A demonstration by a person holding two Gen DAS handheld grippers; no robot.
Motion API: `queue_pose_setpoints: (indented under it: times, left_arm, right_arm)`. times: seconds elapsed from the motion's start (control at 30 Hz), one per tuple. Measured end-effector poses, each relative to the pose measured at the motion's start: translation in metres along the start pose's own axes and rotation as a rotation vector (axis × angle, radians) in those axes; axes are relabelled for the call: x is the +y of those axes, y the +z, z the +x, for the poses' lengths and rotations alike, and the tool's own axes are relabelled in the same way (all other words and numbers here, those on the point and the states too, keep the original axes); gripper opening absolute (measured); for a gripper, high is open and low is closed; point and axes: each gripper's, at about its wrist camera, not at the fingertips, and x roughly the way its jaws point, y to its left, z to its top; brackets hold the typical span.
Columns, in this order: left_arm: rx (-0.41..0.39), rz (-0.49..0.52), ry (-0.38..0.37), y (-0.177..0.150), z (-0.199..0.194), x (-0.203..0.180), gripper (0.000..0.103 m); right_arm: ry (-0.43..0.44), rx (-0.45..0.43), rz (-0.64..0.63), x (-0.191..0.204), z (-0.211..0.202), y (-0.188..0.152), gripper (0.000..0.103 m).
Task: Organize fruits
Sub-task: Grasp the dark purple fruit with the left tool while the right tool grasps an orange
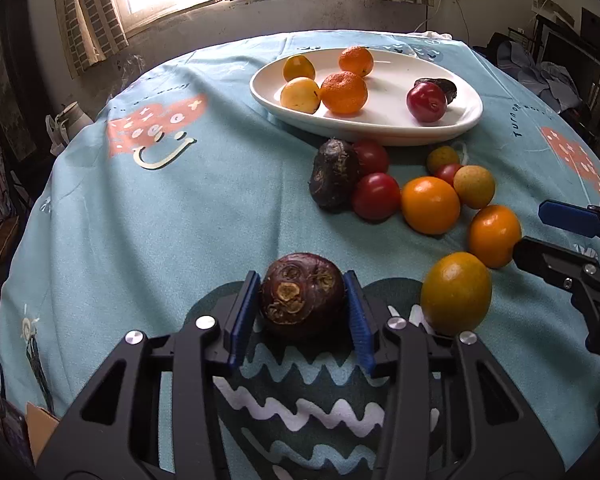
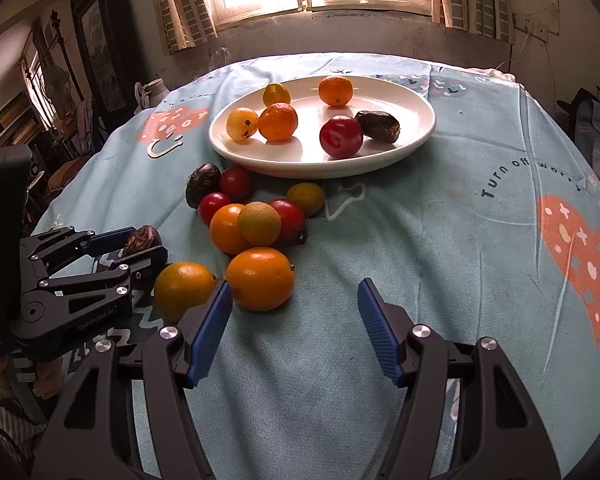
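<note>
The left gripper point(image 1: 303, 312) is clamping a dark, brownish-purple fruit point(image 1: 302, 298), its blue pads pressing on both flanks. The fruit is sitting near the front edge of the table point(image 1: 120, 220), on the dark patterned patch of the pale blue cloth. It is round and wrinkled, showing several dry tan scars on the face turned toward the gripper. From the right wrist view only a sliver of that fruit is showing between the fingers, so its shape there is hard to make out.

The right gripper point(image 2: 296, 320) is hanging with its fingers apart at a middling width and nothing between them, just bare cloth. An orange point(image 2: 260, 278) is lying just beyond its left fingertip.

A loose cluster of fruit is lying toward the middle of the table, in front of the white oval plate point(image 1: 380, 128): another dark wrinkled fruit point(image 1: 334, 176), red plums, oranges and small yellow-green ones, several overlapping so that some are partly hidden. A yellowish orange point(image 1: 456, 292) is resting just beside the left gripper's right finger.

The plate, toward the far edge of the table, is carrying two mandarins, two yellow fruits, a red plum point(image 1: 426, 102) and a dark fruit half hidden behind the plum. The window behind is glaring white.
</note>
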Motion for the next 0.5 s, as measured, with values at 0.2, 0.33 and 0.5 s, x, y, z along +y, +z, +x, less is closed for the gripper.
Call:
queue_pose_setpoints:
  times: [0.2, 0.33, 0.5]
  left_arm:
    - [0.0, -0.011, -0.003, 0.0, -0.003, 0.001, 0.043]
    - [0.012, -0.007, 0.0, -0.001, -0.002, -0.001, 0.043]
    - [0.014, -0.006, 0.0, -0.001, -0.001, -0.001, 0.043]
  right_arm:
    - [-0.009, 0.041, -0.028, 0.014, 0.019, 0.007, 0.065]
    - [-0.019, 0.062, -0.042, 0.018, 0.027, 0.006, 0.064]
    - [-0.033, 0.054, -0.058, 0.019, 0.028, 0.005, 0.052]
